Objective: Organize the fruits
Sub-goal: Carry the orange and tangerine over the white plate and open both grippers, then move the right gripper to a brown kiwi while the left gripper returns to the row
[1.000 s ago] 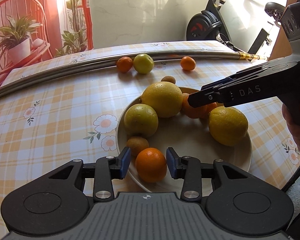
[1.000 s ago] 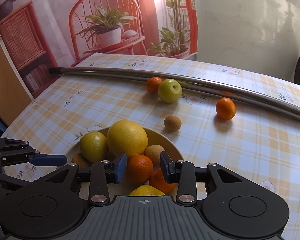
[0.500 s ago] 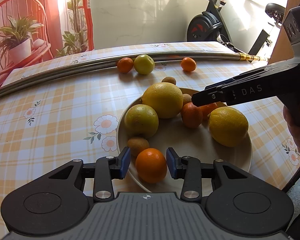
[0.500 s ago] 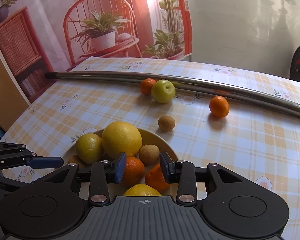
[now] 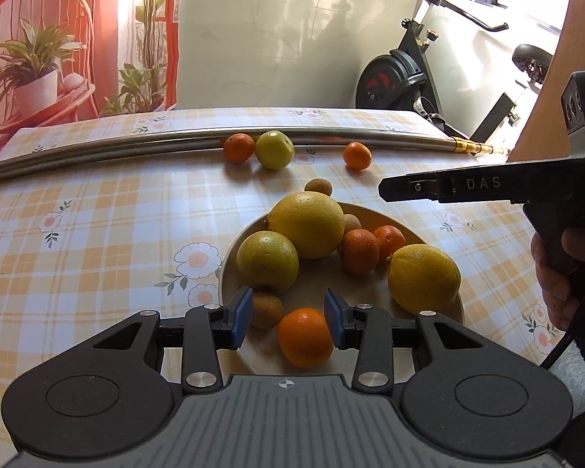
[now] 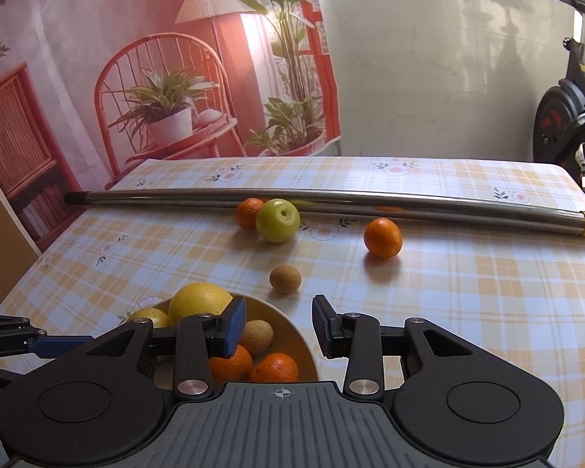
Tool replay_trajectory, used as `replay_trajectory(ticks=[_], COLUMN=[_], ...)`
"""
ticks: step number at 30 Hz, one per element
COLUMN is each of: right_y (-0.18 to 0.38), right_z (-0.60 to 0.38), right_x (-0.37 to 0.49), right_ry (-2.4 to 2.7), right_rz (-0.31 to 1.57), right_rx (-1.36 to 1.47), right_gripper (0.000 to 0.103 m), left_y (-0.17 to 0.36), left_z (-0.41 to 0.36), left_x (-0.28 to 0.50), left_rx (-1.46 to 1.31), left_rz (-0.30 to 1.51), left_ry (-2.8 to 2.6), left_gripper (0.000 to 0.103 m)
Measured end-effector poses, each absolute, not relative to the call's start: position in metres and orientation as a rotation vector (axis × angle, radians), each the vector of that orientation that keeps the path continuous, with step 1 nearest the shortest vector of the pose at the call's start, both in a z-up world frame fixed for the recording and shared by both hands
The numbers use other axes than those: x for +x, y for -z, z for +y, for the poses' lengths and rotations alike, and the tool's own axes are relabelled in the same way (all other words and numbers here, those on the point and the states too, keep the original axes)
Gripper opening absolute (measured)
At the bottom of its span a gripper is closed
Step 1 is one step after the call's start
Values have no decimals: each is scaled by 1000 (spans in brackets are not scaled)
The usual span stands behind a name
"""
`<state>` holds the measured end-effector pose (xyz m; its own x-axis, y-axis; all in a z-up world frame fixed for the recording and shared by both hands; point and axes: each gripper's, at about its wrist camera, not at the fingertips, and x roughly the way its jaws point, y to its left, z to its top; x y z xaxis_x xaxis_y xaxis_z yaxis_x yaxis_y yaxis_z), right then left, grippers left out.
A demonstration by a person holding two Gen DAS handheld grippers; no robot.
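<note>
**Checked-cloth bench: fruit being gathered**

Bench (image 6: 468, 284) in orange plaid floral cloth; cream round plate (image 5: 374, 218) nearly full. Loose: small brown kiwi (image 6: 285, 279), green apple (image 6: 277, 220), two tangerines. Right gripper (image 6: 279, 327) fingers open, empty, above plate rim; best straddle kiwi squarely. Left gripper (image 5: 286, 312) fingers open around orange tangerine (image 5: 305, 337). Lettering: "DAS"

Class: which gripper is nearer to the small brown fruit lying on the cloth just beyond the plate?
Right. The right gripper hangs just short of the brown fruit; the left gripper sits at the plate's opposite edge.
</note>
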<state>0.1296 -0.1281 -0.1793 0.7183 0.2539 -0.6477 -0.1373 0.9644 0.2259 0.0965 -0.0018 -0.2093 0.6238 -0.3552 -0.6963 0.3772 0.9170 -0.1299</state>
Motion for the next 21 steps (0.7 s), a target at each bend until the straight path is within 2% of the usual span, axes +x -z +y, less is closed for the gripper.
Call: replay_trajectory(ticks=[7,21], right_y=[183,186], right_z=[-141,-115], right_x=[134,169], right_ry=[-196,-262], right_rz=[737,730], right_rx=[206,32], right_gripper=[35,35], left_y=[193,141], left_z=[11,45], left_x=[105,159], left_rx=[-49,-136], left_rz=[743,598], left_ry=[402,285], left_gripper=[42,42])
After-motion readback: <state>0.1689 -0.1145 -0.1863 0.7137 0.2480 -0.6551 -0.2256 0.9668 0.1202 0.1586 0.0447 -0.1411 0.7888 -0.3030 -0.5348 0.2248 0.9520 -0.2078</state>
